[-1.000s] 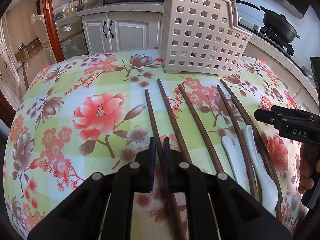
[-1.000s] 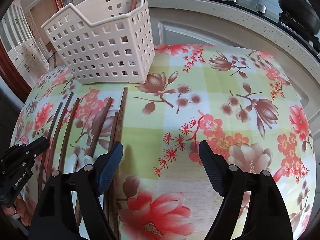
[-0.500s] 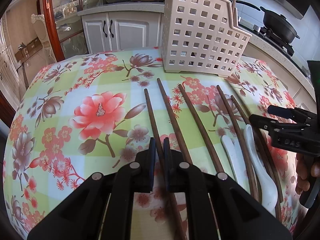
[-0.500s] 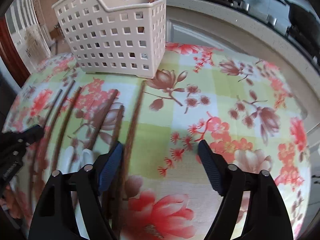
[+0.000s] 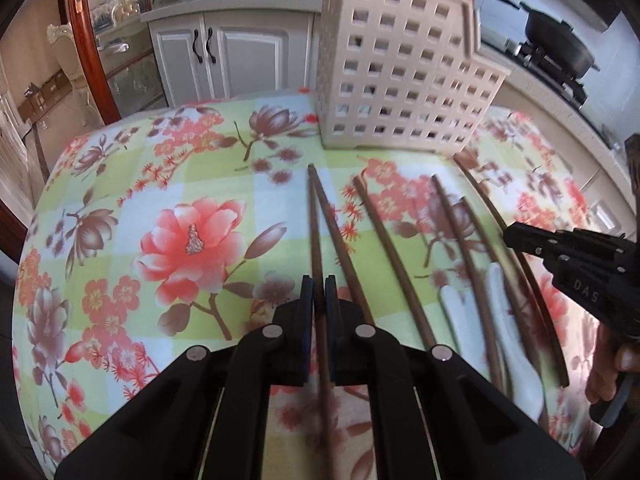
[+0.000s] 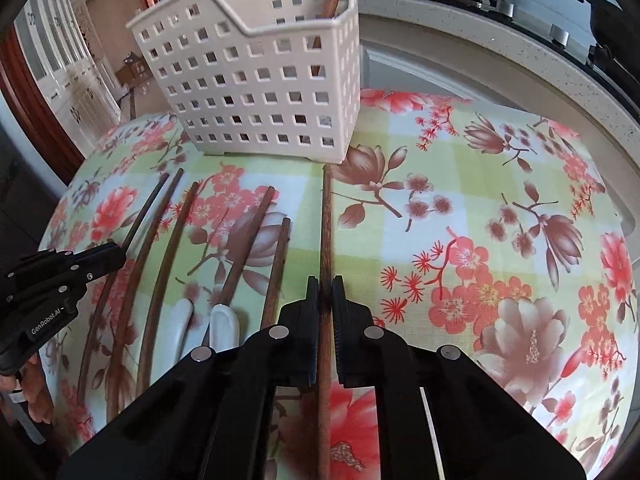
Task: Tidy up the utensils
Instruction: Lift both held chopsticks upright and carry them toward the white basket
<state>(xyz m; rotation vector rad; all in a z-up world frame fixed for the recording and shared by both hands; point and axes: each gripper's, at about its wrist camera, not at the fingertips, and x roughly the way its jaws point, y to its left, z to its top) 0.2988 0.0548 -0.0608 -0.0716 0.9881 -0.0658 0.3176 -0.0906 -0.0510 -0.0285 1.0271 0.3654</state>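
Note:
Several brown wooden chopsticks and two white spoons [image 5: 454, 312] lie on the flowered tablecloth in front of a beige perforated utensil basket [image 5: 404, 80]. My left gripper [image 5: 319, 292] is shut on the leftmost chopstick [image 5: 316, 232], which is lifted slightly. My right gripper [image 6: 326, 292] is shut on the rightmost chopstick [image 6: 326, 224], whose tip reaches the basket [image 6: 260, 76]. One chopstick stands inside the basket. The spoons [image 6: 222, 318] lie left of my right gripper.
The round table's tablecloth [image 5: 192, 240] drops off at all sides. White cabinets [image 5: 224, 56] and a counter with a stove and black pan [image 5: 560, 44] stand behind. A wooden-framed glass cabinet [image 5: 86, 40] is at the far left.
My right gripper has moved left over the rightmost chopstick and shut on it. My left gripper has raised its chopstick's far end slightly toward the neighbouring one.

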